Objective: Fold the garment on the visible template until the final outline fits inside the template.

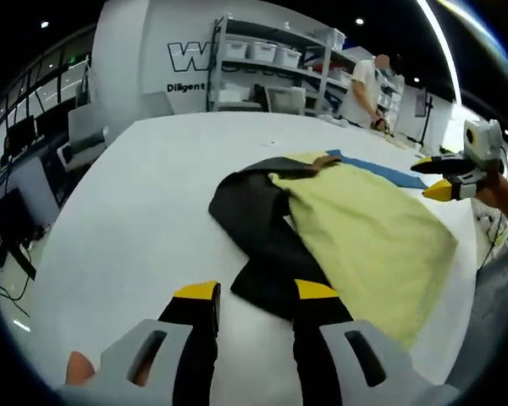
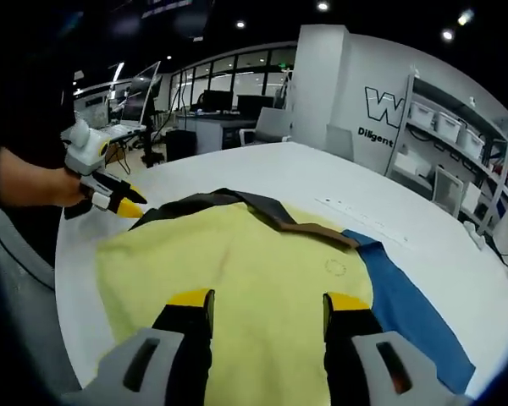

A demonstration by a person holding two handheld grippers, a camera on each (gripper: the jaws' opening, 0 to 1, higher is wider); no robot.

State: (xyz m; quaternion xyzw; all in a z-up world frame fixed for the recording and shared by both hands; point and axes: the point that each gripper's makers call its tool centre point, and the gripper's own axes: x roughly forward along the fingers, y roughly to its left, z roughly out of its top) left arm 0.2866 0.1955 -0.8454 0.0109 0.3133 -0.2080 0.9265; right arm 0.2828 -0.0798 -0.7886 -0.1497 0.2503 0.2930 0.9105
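garment (image 2: 237, 271) on blue template (image 2: 415, 313) | both tools gaping, unladen

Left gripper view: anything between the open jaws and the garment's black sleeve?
Nothing: bare white table runs from the left gripper to the black sleeve of the yellow garment.

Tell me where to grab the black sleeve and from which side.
Grip the black sleeve at its free end nearest the left gripper, coming in low from the bare table side. That end lies flat and uncovered, while its upper part runs under the yellow body.
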